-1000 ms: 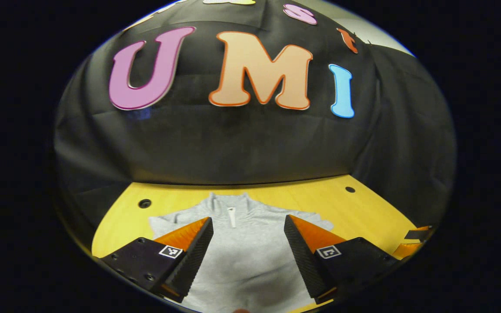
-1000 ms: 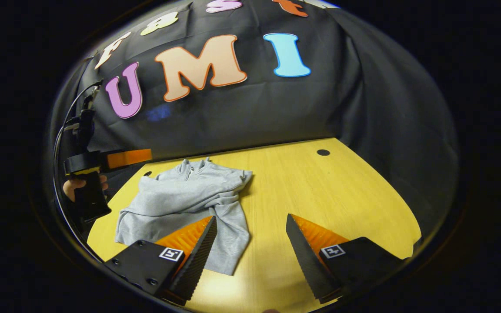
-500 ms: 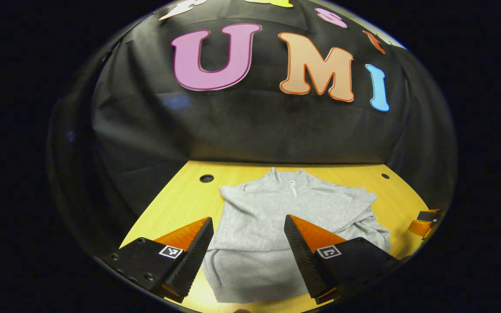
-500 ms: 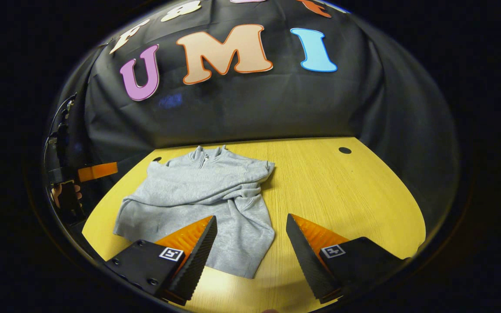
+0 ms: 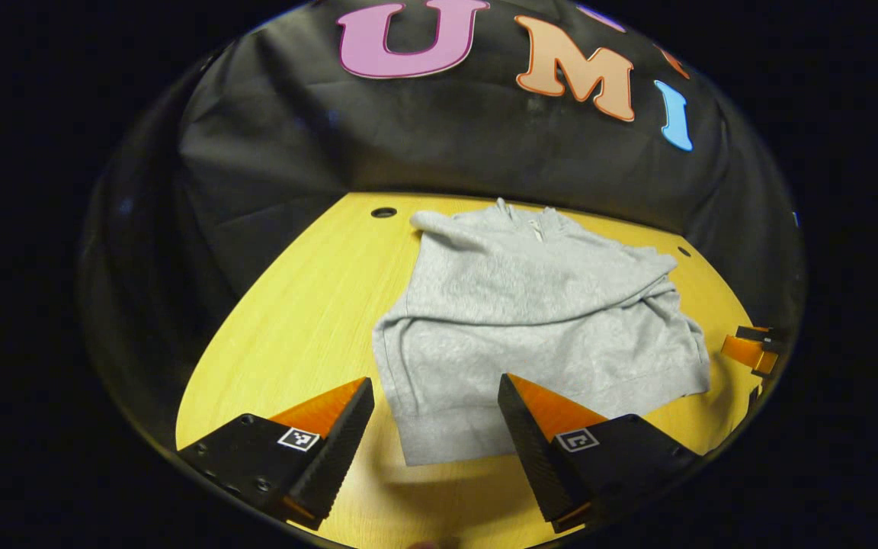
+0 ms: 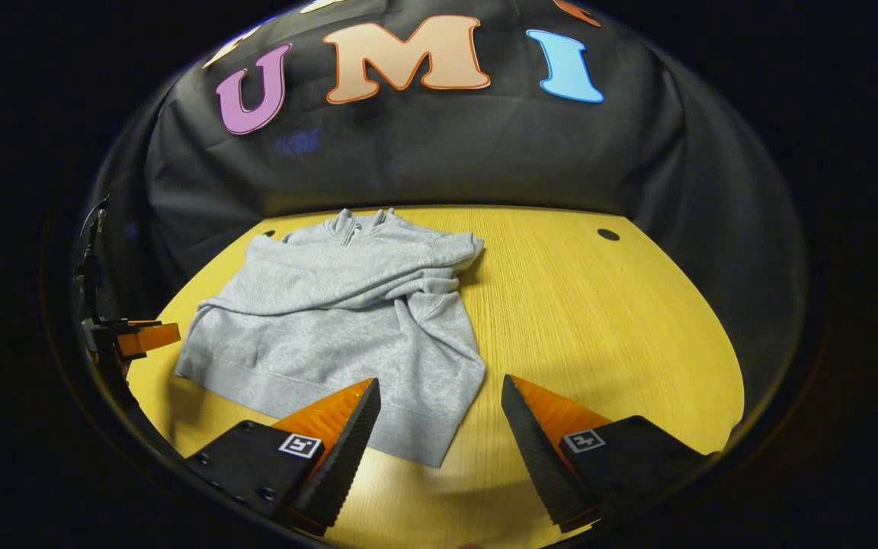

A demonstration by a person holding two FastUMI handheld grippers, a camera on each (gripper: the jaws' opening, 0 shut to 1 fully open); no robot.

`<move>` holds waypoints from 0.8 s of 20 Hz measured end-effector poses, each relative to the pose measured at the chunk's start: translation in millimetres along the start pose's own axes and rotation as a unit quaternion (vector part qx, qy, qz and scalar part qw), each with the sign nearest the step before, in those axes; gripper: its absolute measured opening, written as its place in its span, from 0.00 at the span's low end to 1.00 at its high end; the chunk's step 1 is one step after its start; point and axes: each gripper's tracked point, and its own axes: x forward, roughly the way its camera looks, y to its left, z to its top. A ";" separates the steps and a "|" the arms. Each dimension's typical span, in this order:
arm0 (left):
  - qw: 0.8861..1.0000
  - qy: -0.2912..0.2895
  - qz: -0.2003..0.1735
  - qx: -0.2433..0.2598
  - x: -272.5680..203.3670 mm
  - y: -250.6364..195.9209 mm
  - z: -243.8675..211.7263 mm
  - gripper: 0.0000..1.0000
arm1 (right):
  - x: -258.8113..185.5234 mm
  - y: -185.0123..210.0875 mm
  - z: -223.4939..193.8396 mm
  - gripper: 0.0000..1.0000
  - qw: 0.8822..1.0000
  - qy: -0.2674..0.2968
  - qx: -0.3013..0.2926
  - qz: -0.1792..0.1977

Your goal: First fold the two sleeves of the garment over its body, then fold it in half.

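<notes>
Pulled back and lifted since a second ago: left gripper [image 5: 436, 435] and right gripper [image 6: 440, 435], both wide, empty, near garment [image 6: 347, 320] hem on tabletop [image 6: 599, 320]. Sleeves look folded; best pinching both hem corners evenly, carrying toward collar.

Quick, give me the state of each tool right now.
Left tool: open, holding nothing, above the sweater's hem.
Right tool: open, holding nothing, above the sweater's near corner.
</notes>
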 end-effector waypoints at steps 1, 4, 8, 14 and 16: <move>1.000 0.006 0.002 0.001 4.7 2.2 -5.6 0.96 | 2.8 2.4 -4.7 0.99 1.000 0.006 -0.002 -0.001; 1.000 0.024 0.003 -0.010 12.3 5.8 -19.7 0.96 | 11.3 7.1 -22.1 0.99 1.000 0.028 -0.005 -0.007; 0.998 0.055 0.003 -0.019 14.3 4.4 -43.0 0.96 | 23.5 8.9 -40.7 0.99 0.998 0.054 -0.015 -0.017; 1.000 0.031 0.003 -0.005 19.8 0.2 -38.0 0.92 | 28.7 15.2 -55.1 0.98 0.996 0.084 0.000 -0.010; 1.000 0.026 0.000 -0.006 19.6 -3.8 -38.1 0.88 | 28.4 14.9 -55.1 0.98 0.996 0.085 0.004 -0.008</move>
